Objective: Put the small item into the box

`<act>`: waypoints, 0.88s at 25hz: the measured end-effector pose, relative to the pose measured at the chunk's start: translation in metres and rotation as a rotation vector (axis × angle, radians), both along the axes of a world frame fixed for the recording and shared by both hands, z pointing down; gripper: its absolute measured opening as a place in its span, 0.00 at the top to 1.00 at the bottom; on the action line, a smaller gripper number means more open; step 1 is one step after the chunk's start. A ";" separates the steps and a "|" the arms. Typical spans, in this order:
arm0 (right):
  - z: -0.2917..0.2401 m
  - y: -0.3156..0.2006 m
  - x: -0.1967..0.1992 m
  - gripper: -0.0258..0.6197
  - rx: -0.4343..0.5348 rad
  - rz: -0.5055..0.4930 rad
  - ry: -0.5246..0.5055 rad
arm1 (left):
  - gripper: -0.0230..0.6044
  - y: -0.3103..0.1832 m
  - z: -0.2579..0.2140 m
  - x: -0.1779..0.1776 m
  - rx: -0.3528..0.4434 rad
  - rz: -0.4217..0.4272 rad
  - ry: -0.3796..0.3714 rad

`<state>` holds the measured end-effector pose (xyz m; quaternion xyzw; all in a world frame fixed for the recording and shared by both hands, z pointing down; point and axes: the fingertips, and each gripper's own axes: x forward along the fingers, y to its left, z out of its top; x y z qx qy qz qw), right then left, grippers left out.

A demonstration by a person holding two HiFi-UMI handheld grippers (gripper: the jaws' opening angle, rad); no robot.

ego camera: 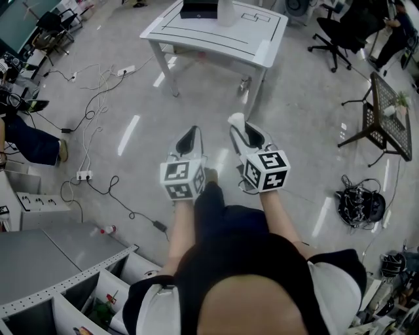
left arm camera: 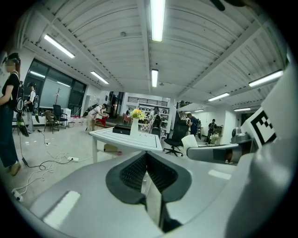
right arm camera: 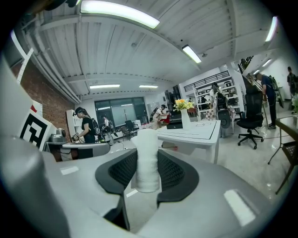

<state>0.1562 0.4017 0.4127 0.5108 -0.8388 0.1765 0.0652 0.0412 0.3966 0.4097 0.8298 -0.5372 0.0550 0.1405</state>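
My right gripper (ego camera: 241, 128) (right arm camera: 148, 173) is shut on a small white cylinder (right arm camera: 148, 155) (ego camera: 236, 120) that stands upright between its dark pads. My left gripper (ego camera: 191, 134) (left arm camera: 148, 163) has its pads pressed together with nothing between them. Both are held side by side above the floor, pointing at a white table (ego camera: 216, 40) (left arm camera: 128, 138) (right arm camera: 195, 132) some way ahead. On that table's far part sits a black box (ego camera: 198, 9) (left arm camera: 122, 129) (right arm camera: 174, 125), with a white vase (ego camera: 226, 12) (left arm camera: 135, 126) (right arm camera: 185, 119) of flowers beside it.
Cables (ego camera: 98, 98) and a power strip (ego camera: 84, 175) trail over the floor at left. A black office chair (ego camera: 337, 36) and a dark lattice side table (ego camera: 386, 121) stand at right. Grey shelving (ego camera: 59, 262) is at lower left. People stand in the distance.
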 end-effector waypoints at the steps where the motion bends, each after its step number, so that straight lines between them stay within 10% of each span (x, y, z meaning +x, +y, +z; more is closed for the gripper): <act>1: 0.000 -0.006 -0.001 0.75 0.000 -0.001 0.001 | 0.95 -0.006 0.000 -0.001 0.002 -0.001 0.001; 22: -0.010 -0.124 -0.010 0.75 -0.002 0.026 -0.040 | 0.95 -0.125 -0.010 -0.017 0.015 0.023 -0.013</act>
